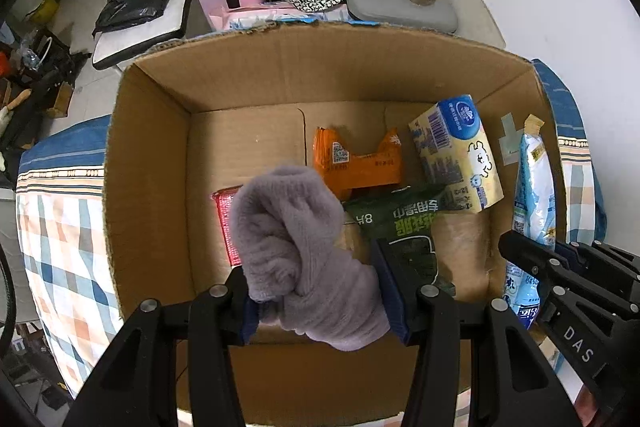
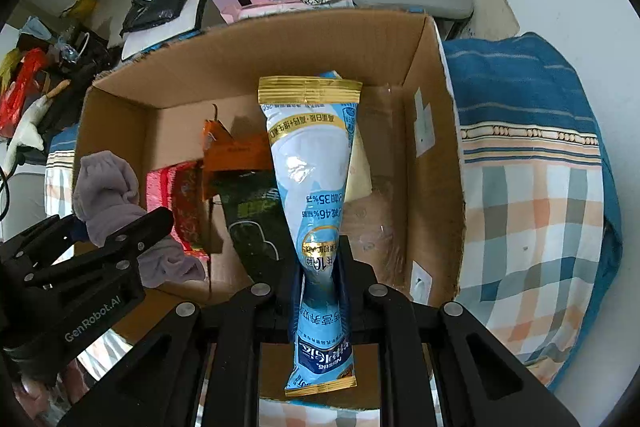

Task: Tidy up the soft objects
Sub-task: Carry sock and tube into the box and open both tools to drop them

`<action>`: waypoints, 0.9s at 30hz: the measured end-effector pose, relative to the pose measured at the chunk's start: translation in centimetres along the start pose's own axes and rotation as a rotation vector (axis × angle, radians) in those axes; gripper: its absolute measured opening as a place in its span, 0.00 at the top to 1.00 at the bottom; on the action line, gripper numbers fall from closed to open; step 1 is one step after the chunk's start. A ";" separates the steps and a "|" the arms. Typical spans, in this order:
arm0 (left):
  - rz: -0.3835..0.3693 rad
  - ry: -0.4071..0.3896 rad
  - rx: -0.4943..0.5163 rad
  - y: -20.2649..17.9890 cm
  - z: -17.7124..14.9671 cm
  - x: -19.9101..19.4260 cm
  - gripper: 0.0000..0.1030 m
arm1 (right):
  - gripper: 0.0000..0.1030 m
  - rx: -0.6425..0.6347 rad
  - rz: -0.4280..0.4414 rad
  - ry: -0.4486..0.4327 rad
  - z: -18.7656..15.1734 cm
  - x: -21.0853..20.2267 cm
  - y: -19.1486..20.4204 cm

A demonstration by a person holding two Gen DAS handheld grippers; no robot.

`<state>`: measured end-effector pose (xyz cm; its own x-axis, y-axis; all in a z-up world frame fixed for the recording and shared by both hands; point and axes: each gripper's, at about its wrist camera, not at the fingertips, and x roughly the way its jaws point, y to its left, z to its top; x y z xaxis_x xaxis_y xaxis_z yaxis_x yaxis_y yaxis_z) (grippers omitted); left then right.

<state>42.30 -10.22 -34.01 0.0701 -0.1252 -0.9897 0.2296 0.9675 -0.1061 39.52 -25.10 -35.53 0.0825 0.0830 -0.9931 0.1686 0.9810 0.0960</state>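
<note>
Above the cardboard box (image 1: 160, 131), the left gripper (image 1: 316, 291) is pinching a grey sock (image 1: 296, 235); the right gripper (image 2: 320, 291) is squeezing a blue pouch (image 2: 312, 163).

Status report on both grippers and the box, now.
Left gripper shut on purple sock. Right gripper shut on blue pouch. Both over cardboard box. Packets already cover the floor below.

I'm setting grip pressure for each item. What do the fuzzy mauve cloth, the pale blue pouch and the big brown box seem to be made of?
Fuzzy mauve cloth: looks like plush knit or fleece, matte, with a napped, ribbed, bunched surface. Pale blue pouch: apparently glossy plastic film with gold sealed ends; it shows glare and creases where pinched. Big brown box: corrugated cardboard, matte, with ragged torn edges and tape patches.
</note>
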 end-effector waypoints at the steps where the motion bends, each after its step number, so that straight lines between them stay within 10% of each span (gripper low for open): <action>1: 0.003 0.000 0.000 0.0 0.1 0.1 0.55 | 0.84 0.001 0.001 0.004 0.0 0.2 -0.1; 11: 0.033 0.000 -0.026 0.3 0.3 0.5 0.49 | 0.82 -0.007 0.007 0.033 0.2 1.5 0.0; 16: 0.037 -0.003 -0.048 0.9 0.1 0.1 0.48 | 0.63 -0.011 0.005 0.022 0.0 1.1 0.3; 27: 0.102 -0.106 -0.049 1.3 -1.3 -3.4 0.09 | 0.22 -0.002 -0.032 -0.033 -1.1 -0.9 0.4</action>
<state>41.14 -8.26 -30.89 0.1931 -0.0451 -0.9801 0.1681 0.9857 -0.0123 38.48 -24.59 -34.68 0.1099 0.0456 -0.9929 0.1693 0.9835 0.0639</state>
